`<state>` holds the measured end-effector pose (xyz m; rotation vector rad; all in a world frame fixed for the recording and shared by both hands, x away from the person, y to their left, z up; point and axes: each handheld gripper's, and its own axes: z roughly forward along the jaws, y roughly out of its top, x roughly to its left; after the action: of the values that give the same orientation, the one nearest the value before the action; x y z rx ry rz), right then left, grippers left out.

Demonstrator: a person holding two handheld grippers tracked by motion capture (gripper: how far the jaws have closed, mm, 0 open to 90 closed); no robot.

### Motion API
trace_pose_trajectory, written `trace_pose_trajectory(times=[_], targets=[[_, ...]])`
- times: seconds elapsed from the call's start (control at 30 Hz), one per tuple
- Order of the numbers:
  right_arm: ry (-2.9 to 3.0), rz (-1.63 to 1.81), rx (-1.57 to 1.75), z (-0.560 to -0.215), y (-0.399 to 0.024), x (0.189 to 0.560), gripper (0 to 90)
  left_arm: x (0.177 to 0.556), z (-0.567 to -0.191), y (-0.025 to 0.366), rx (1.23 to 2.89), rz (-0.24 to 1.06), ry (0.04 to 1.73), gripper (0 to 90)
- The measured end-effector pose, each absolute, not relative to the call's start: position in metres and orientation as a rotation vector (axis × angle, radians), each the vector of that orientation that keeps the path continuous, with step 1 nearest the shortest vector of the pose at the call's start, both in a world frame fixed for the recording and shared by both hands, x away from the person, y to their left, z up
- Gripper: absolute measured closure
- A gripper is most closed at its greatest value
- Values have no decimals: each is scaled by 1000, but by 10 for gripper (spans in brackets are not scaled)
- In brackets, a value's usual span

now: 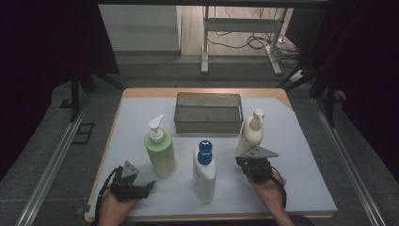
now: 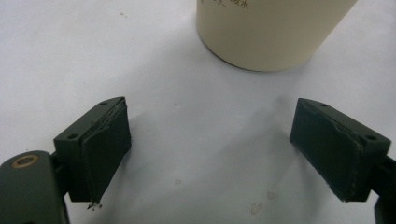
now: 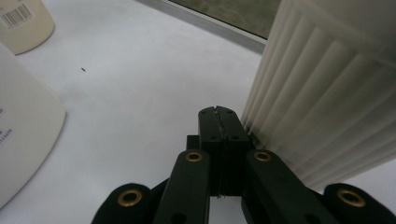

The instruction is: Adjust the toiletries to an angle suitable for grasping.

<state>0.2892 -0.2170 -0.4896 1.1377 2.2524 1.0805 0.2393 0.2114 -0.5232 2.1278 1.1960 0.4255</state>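
At the table's (image 1: 306,197) near edge, about 7 o'clock, the left gripper (image 1: 134,186) rests with its jaws spread wide and nothing between them. At 5 o'clock the right gripper (image 1: 251,165) has its jaws pressed flat together, holding nothing, just beside the ribbed cream pump bottle (image 1: 250,134). That bottle stands upright, long axis vertical, nozzle turned toward 1 o'clock. Between the hands stands a white bottle with a blue cap (image 1: 204,172), and at 10 o'clock from it a green pump bottle (image 1: 160,153). Farthest, at 12 o'clock, the wire mesh basket (image 1: 208,123) holds nothing.
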Motion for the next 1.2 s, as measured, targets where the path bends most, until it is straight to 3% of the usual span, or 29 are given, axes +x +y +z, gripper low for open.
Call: trace_pose_trajectory(times=[1.2], targets=[[2233,1018,1212,-494,-261,293,870,239,-523,211,2128,425,1198,121]])
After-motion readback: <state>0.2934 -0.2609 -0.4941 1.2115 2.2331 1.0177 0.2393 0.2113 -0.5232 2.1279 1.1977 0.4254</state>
